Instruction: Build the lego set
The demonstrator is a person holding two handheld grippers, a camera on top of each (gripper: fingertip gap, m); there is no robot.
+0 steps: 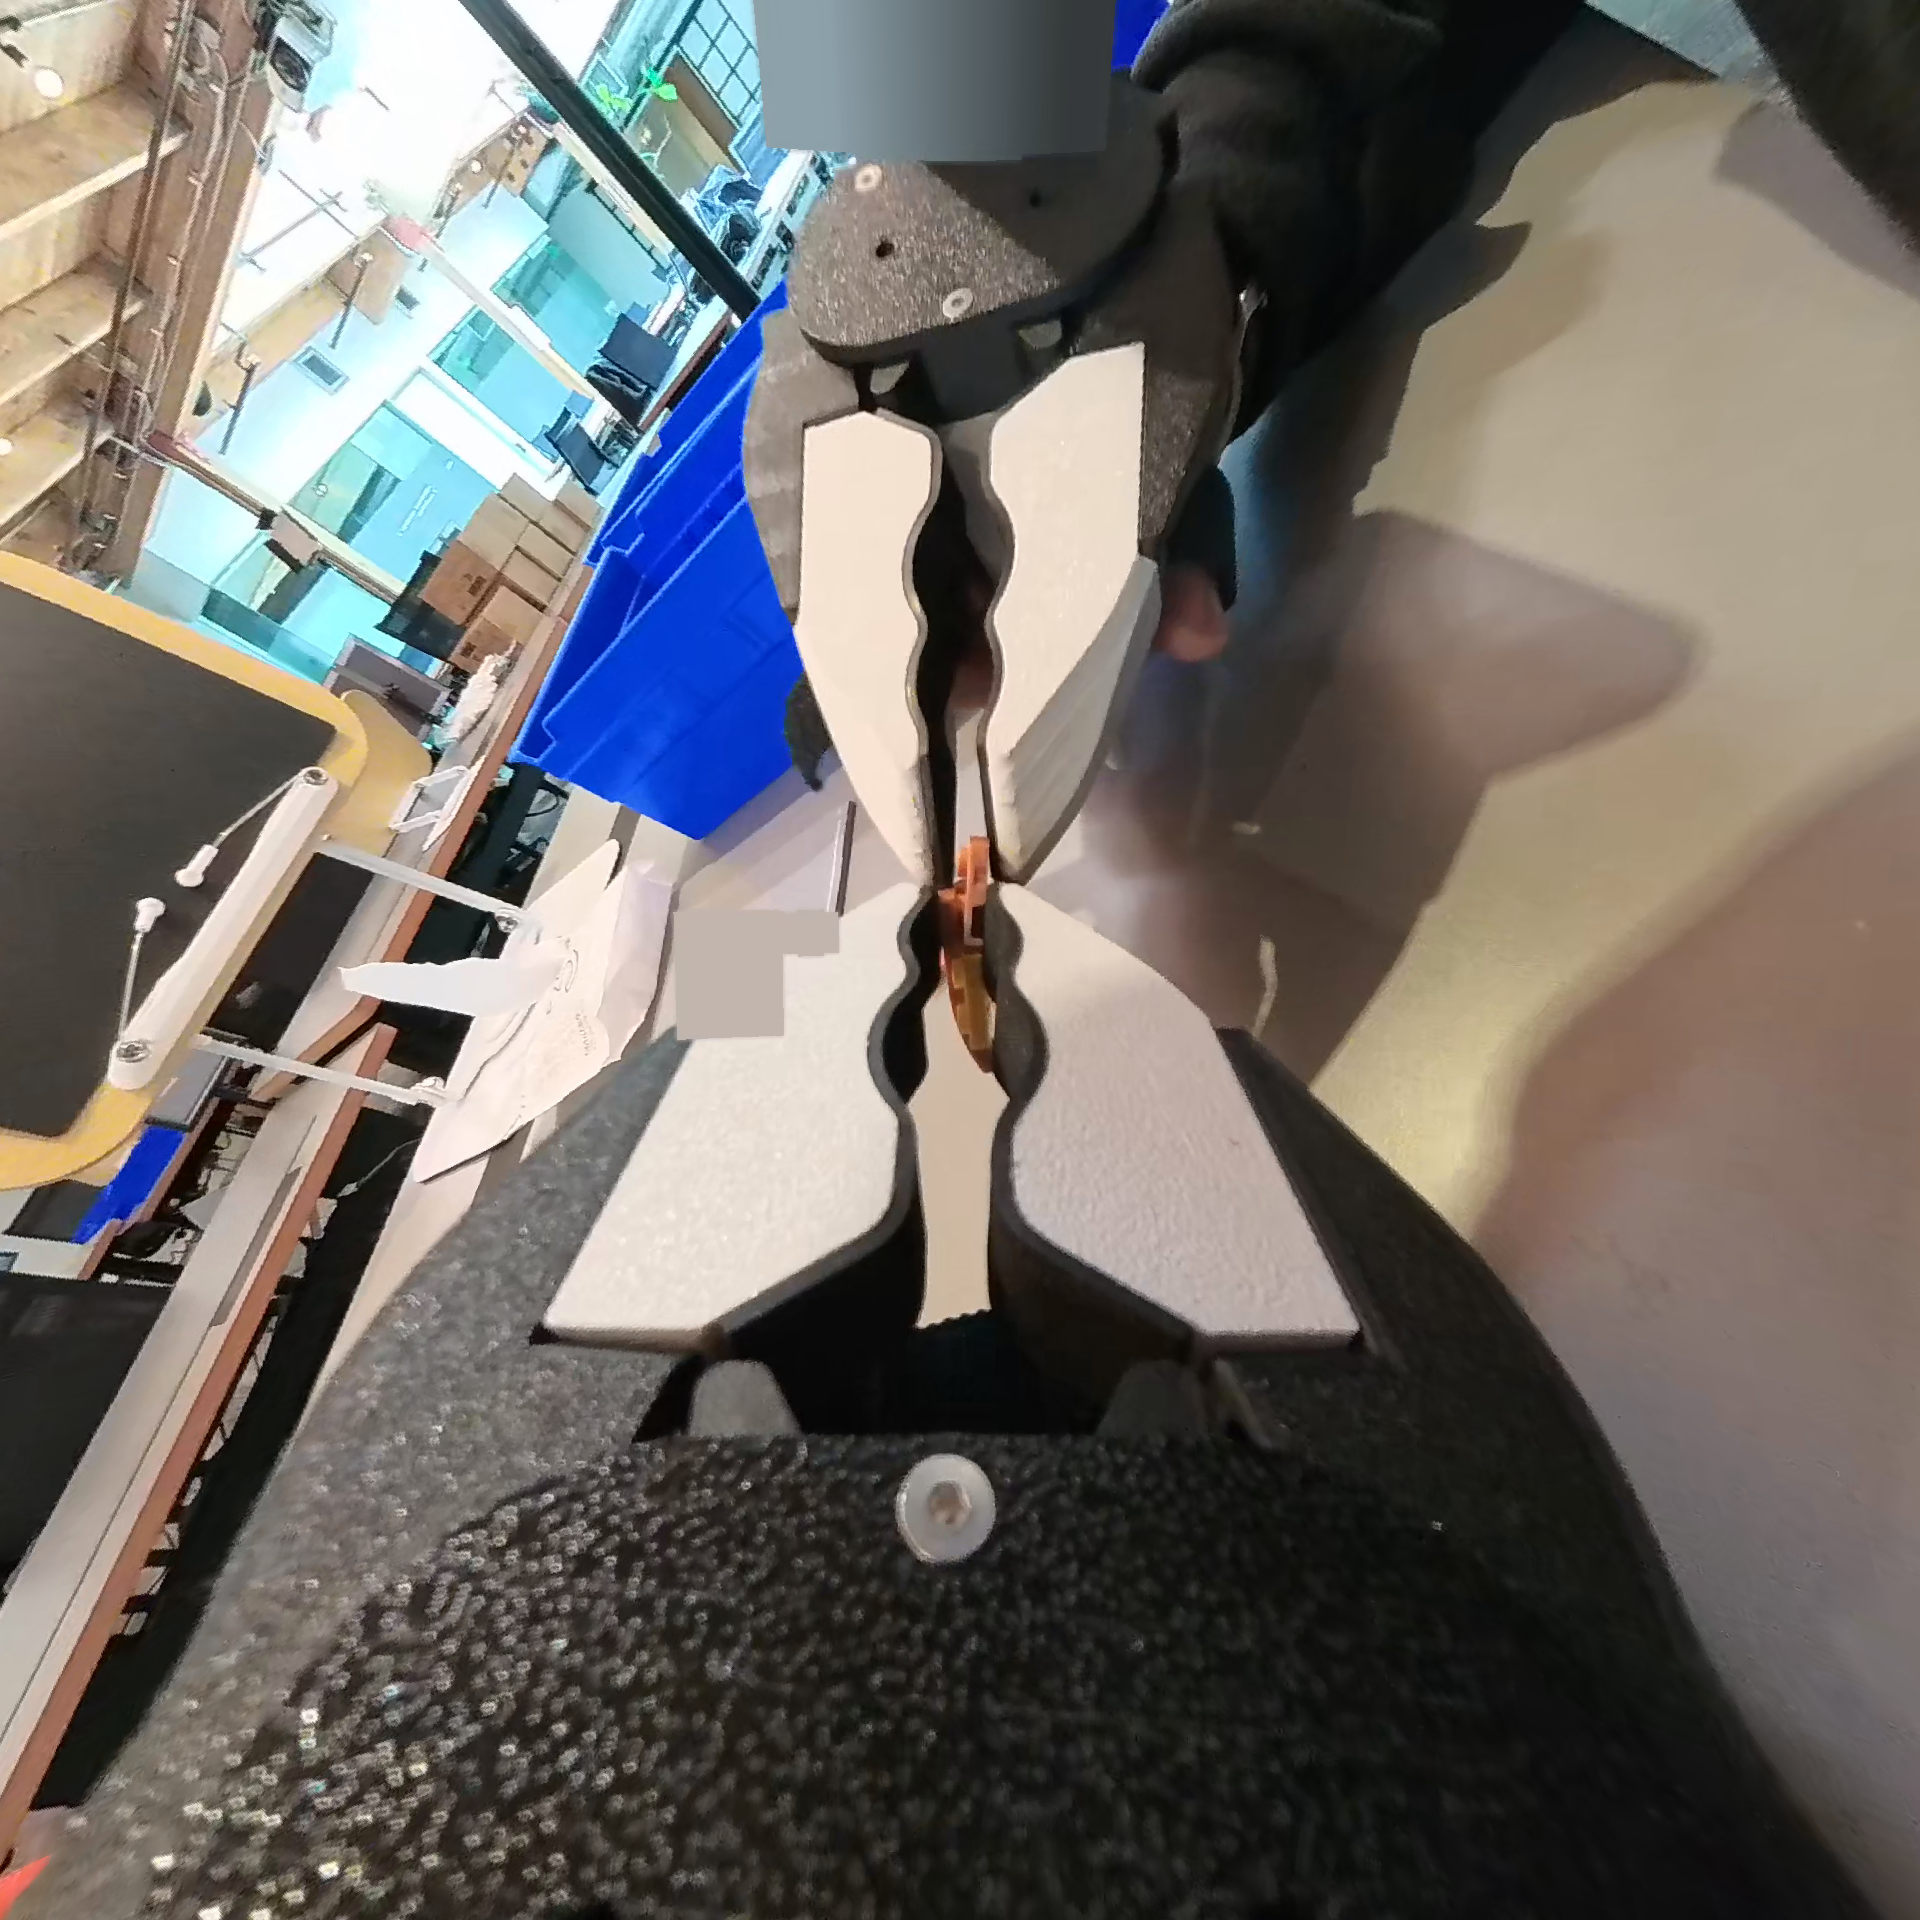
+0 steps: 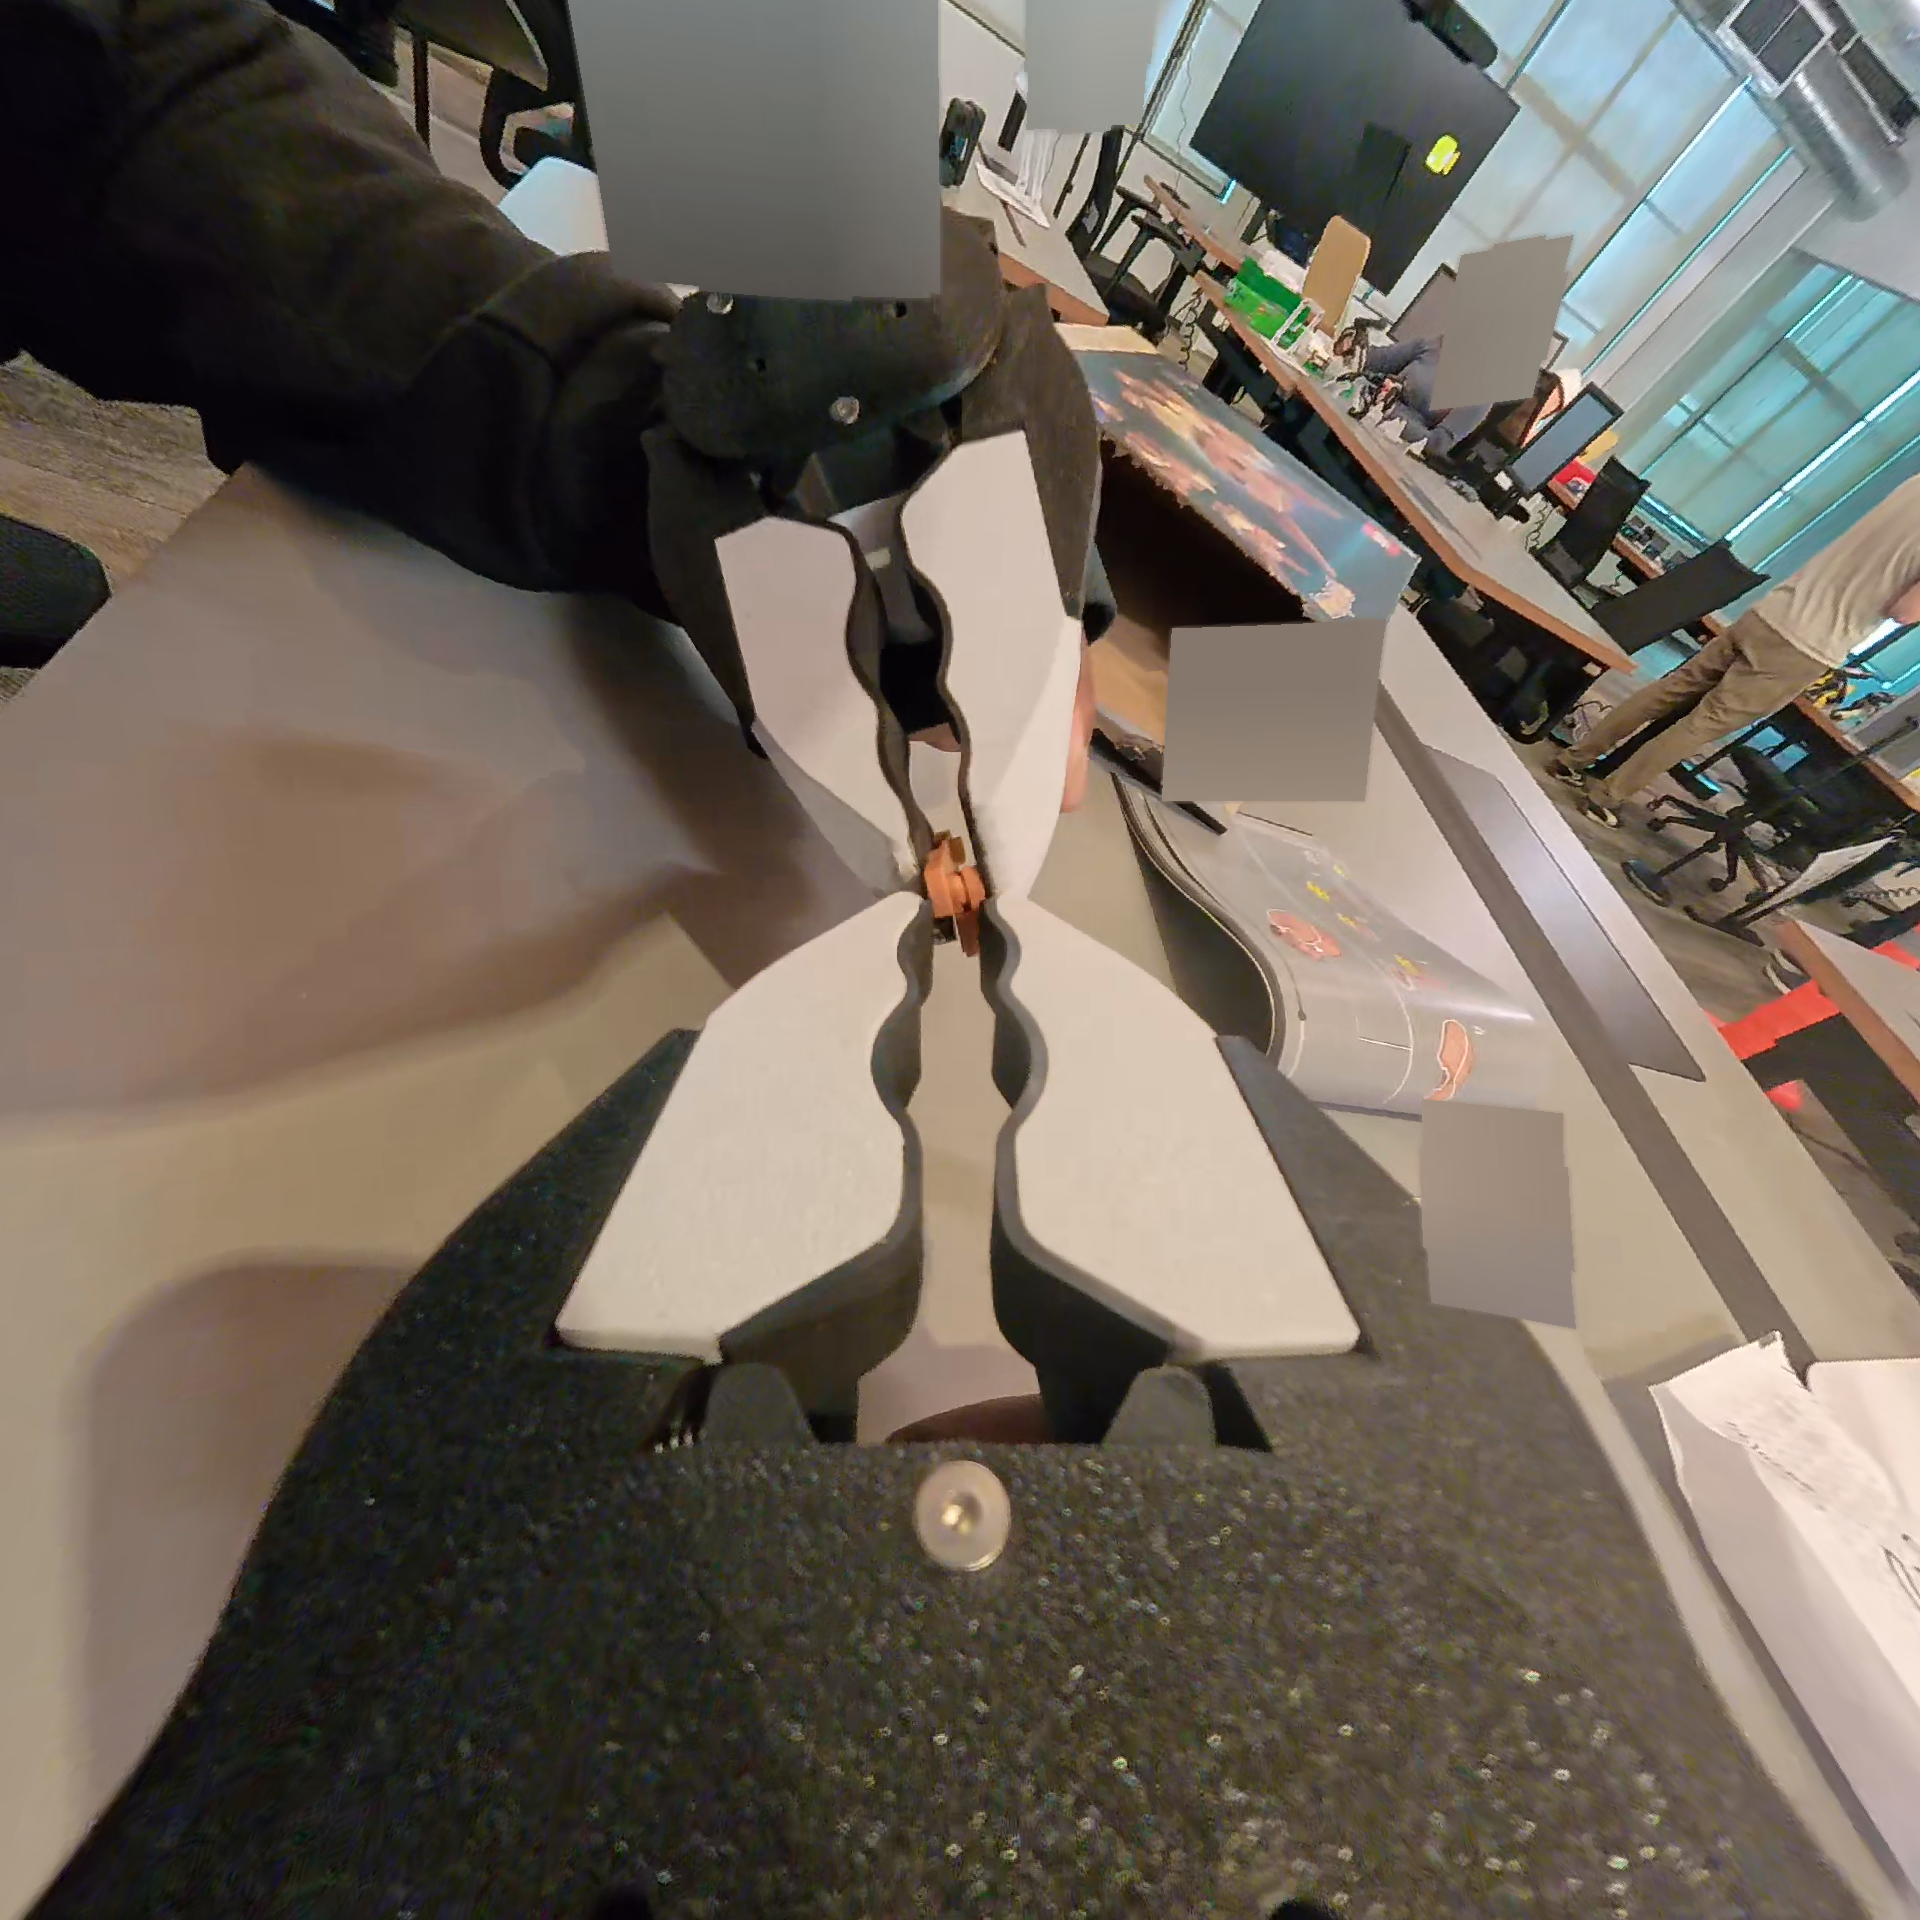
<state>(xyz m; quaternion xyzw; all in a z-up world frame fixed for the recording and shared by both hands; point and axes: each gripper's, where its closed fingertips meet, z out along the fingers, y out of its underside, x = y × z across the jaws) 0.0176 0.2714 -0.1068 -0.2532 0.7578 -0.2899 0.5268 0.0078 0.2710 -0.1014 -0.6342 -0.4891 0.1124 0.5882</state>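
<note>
My two grippers meet tip to tip above a grey table (image 2: 312, 727). My left gripper (image 1: 964, 925) is shut on a small flat orange-brown piece (image 1: 968, 987), seen edge-on between its dark pads. My right gripper (image 2: 951, 940) is shut on a second small orange piece (image 2: 948, 894) that touches the first right at the fingertips. In the left wrist view the right gripper (image 1: 966, 857) comes in from above, held by a dark-gloved hand (image 1: 1216, 208). In the right wrist view the left gripper (image 2: 940, 831) comes in from above, held by an arm in a dark sleeve (image 2: 364, 343).
Blue bins (image 1: 665, 665) and crumpled white paper (image 1: 561, 997) lie to the left in the left wrist view. In the right wrist view a curled printed sheet (image 2: 1382, 987), an open picture box (image 2: 1226, 488) and white papers (image 2: 1808, 1496) lie on the right. A person (image 2: 1745, 665) stands farther off. Both grippers' tips are close together, under 4 cm apart.
</note>
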